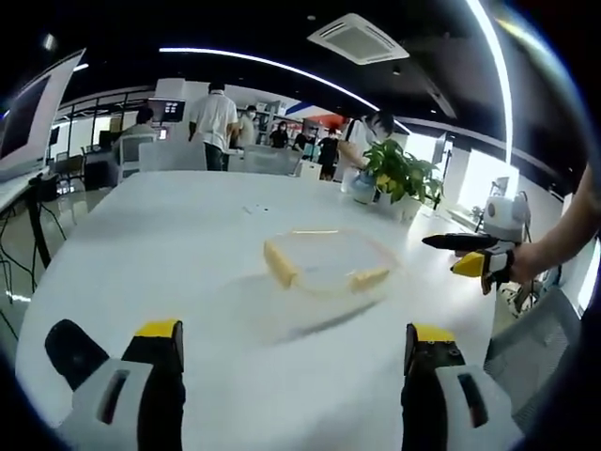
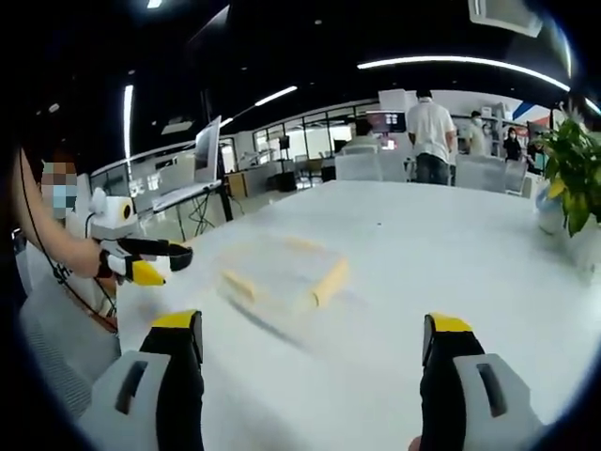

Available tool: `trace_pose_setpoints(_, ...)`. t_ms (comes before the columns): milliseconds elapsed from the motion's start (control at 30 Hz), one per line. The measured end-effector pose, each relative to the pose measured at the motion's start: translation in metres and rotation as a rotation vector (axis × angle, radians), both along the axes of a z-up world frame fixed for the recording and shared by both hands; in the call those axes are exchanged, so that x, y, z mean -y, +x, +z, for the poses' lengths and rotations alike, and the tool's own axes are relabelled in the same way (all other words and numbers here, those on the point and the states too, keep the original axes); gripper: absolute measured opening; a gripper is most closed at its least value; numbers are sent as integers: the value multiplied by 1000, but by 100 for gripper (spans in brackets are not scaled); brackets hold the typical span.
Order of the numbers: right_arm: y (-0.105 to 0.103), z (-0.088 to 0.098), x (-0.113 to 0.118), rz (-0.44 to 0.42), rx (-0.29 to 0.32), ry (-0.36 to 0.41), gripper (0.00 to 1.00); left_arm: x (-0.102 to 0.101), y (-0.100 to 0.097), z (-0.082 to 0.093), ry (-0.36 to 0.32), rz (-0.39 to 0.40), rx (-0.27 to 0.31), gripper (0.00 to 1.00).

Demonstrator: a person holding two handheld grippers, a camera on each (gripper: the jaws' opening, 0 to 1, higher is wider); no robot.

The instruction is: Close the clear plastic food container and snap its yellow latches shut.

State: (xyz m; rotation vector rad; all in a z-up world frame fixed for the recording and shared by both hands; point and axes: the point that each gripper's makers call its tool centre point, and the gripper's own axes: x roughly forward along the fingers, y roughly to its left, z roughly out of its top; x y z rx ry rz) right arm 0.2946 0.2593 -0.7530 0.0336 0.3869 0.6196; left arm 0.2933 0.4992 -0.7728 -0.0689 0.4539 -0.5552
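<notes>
— Where's the container (image 1: 324,266)?
— Mid-surface (image 1: 169,244), lid seemingly on, yellow latches (image 1: 280,263) apparently unsnapped.
— And the grippers?
— Left gripper (image 1: 293,352) and right gripper (image 2: 315,343) both gape, well short of it. Latching remains.

Left gripper view: camera rides low over the white table (image 1: 188,254), looking forward between its own wide-parted jaws at the clear container (image 1: 324,268) a moderate way ahead, with the right gripper (image 1: 470,254) entering from the right edge and the potted plant (image 1: 399,174) beyond. Right gripper view: camera sits on the opposite side, likewise low and level, facing the container (image 2: 282,277) between its spread jaws, the left gripper (image 2: 150,261) entering from the left. Both views share the tabletop, the container with its yellow latches, the plant (image 2: 573,178) and the office background with standing people
</notes>
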Motion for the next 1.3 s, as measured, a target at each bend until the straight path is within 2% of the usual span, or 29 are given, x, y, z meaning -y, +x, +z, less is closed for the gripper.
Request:
trace_pose_setpoints(800, -21, -1, 16, -66, -19, 50, 96, -12, -15, -2, -24, 46, -11, 96)
trace_pose_setpoints(1300, -27, 3, 26, -136, -14, 100, 94, -24, -31, -3, -57, 115, -29, 94)
